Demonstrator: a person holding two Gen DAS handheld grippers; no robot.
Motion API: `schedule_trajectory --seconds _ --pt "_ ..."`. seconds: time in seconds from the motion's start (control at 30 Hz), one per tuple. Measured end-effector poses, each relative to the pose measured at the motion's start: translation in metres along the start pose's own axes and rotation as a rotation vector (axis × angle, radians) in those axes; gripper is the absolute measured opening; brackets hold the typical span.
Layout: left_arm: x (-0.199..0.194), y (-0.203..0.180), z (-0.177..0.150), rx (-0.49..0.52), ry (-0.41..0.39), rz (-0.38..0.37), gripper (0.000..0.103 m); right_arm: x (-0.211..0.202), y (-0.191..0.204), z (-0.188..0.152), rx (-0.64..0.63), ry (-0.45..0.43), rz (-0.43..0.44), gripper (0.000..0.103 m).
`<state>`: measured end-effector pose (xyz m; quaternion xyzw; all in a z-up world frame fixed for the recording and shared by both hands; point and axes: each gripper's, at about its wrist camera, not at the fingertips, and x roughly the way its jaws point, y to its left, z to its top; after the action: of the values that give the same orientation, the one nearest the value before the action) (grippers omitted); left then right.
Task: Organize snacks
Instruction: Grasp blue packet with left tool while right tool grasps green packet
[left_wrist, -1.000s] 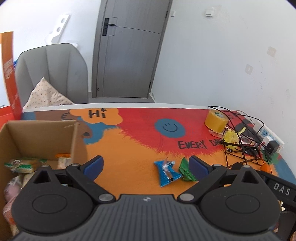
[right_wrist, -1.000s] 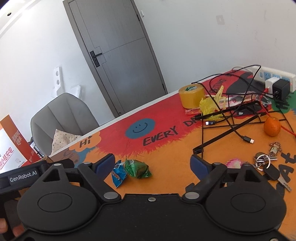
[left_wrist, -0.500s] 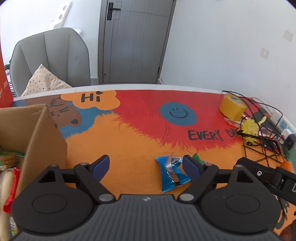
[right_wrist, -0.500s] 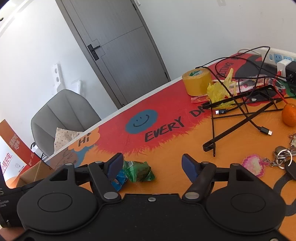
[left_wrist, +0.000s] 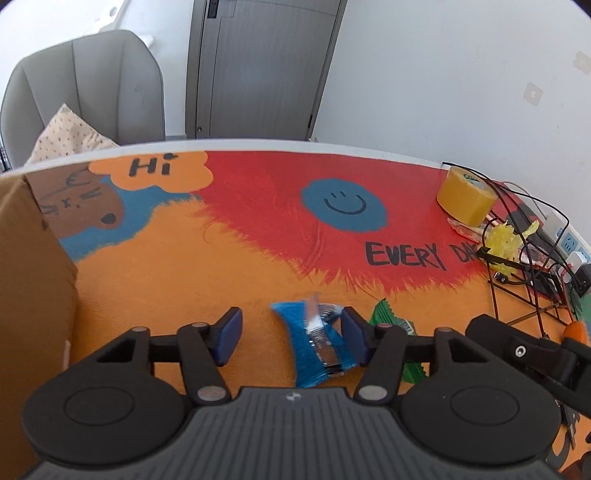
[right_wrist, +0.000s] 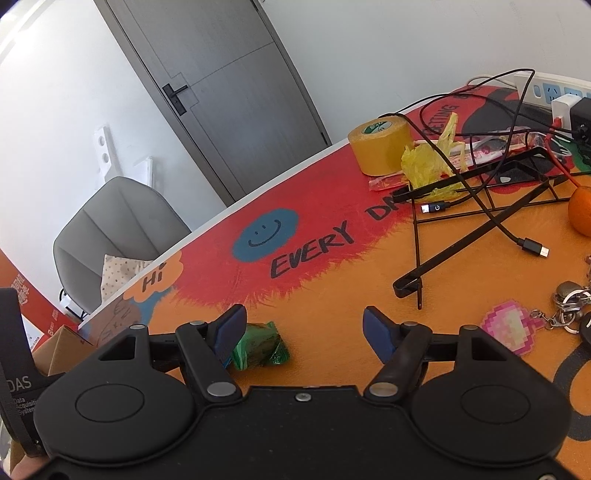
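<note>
A: Far left, the cardboard box (left_wrist: 33, 295) stands on the counter (left_wrist: 155, 280). What is the left gripper (left_wrist: 291, 334) doing?

B: It is part open with nothing held. Its jaws have just been closing around the blue snack packet (left_wrist: 314, 343), which lies flat between them: the right pad looks to be touching the wrapper's edge, the left pad is well apart from it.

A: How will the packet handle?

B: Light and crinkly, I judge (foil film, probably slippery), so a pinch across its narrow waist seems safest; the flared ends would likely fold.

A: And further right?

B: The green snack packet (right_wrist: 258, 349) lies just beside the blue one. The right gripper (right_wrist: 301, 332) is also part open and empty, the green packet at its left finger (right_wrist: 229, 330) rather than centred.

A: What differs from a second ago?

B: Both grippers sit lower and nearer the packets, and the box has slid toward the left edge of the left view.
</note>
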<state>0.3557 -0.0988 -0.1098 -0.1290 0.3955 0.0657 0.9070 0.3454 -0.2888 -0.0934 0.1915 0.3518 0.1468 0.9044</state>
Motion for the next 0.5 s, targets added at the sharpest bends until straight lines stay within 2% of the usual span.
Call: schedule_trajectory --seconds 0.1,0.13,0.27,0.5 --pt "0.001 0.001 -0.002 -0.001 0.017 -0.016 0.039 0.004 0.002 -0.001 0.000 0.008 0.001 0.070" --pt "0.002 0.001 -0.002 0.001 0.024 -0.017 0.031 0.005 0.002 -0.001 0.000 0.010 0.003 0.070" --pt "-0.003 0.012 0.000 -0.048 0.023 -0.031 0.026 0.009 0.009 -0.002 -0.012 0.020 0.012 0.070" --pt "-0.018 0.021 0.006 -0.053 -0.014 -0.031 0.025 0.019 0.026 -0.003 -0.058 0.044 0.018 0.070"
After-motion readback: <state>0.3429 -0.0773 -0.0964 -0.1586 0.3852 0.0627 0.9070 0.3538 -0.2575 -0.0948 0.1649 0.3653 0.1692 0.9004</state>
